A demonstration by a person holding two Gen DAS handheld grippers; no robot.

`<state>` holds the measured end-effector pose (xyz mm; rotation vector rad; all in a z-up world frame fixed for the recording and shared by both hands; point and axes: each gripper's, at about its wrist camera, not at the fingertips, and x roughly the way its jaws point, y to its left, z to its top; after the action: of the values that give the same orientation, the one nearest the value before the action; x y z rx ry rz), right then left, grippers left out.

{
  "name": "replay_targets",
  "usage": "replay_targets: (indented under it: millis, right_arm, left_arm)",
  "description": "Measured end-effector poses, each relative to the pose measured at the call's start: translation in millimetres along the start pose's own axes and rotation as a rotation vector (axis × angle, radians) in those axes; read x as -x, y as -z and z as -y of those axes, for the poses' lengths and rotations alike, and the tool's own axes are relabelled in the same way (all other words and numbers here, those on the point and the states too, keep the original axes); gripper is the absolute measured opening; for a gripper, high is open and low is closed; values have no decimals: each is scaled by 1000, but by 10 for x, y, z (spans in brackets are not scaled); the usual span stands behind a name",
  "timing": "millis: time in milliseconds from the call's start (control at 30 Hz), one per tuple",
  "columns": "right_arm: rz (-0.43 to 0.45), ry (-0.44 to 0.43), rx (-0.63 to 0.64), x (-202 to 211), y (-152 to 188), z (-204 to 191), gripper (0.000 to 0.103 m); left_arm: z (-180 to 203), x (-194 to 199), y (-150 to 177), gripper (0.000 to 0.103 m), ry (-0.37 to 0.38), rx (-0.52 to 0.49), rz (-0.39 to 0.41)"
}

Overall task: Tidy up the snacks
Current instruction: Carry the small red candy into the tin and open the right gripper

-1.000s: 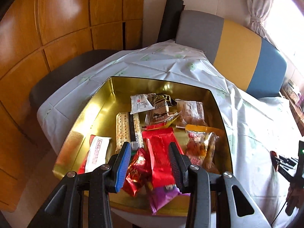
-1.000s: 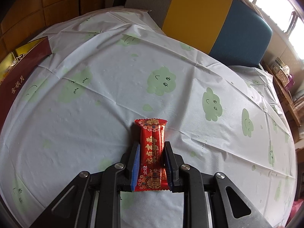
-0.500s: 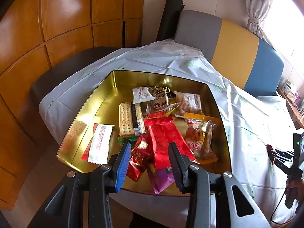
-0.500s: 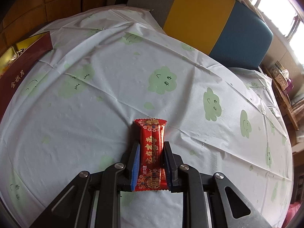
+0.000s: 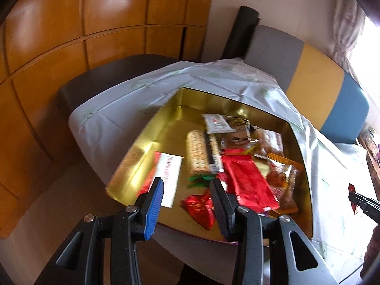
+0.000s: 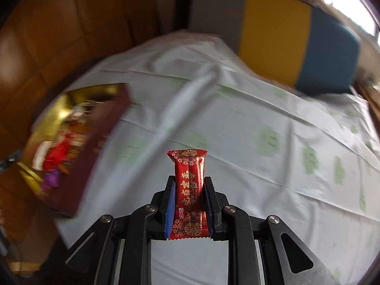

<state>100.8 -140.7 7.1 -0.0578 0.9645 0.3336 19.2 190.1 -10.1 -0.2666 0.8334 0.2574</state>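
Because the right gripper [image 6: 188,204] pinches the red snack packet [image 6: 189,190] only by its slick sides above the tablecloth [image 6: 261,123], it could slip out short of the gold tin [image 5: 166,128] at left, where the left gripper [image 5: 187,199] hangs partly spread, holding nothing.

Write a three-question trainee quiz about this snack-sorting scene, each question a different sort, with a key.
1. True or false: the right tool is shut on a red snack.
2. The left tool is: A) gripping a cracker pack, B) holding nothing, C) out of view?
3. Fill in: most snacks lie in the gold ____.

Key: 1 true; 2 B; 3 box.
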Motion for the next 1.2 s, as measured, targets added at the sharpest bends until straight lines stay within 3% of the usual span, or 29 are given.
replay_targets:
  millis: [233, 400, 533, 733, 867, 1033, 1100, 1200]
  right_arm:
    - [-3, -208, 167, -158, -220, -1145, 22]
    - [-84, -244, 246, -450, -125, -1598, 23]
    - [-148, -236, 273, -636, 20, -1713, 24]
    - [-156, -227, 267, -764, 81, -1673, 25]
    - [-140, -229, 250, -719, 96, -1632, 32]
    - [-116, -212, 253, -658, 96, -1656, 32]
    - [-105, -192, 259, -648, 90, -1677, 25]
    - [-115, -160, 275, -732, 91, -1711, 25]
  left_arm:
    - [-188, 25, 10, 41, -23, 23, 13]
    - [-253, 11, 34, 41, -23, 32, 4]
    - [-254, -28, 62, 41, -23, 29, -6]
    - [-176, -78, 97, 41, -11, 8, -20]
    - [-119, -80, 114, 41, -7, -10, -23]
    - [-60, -55, 130, 41, -4, -27, -22]
    - [-38, -33, 127, 41, -6, -33, -18]
    - [-4, -3, 119, 41, -10, -45, -9]
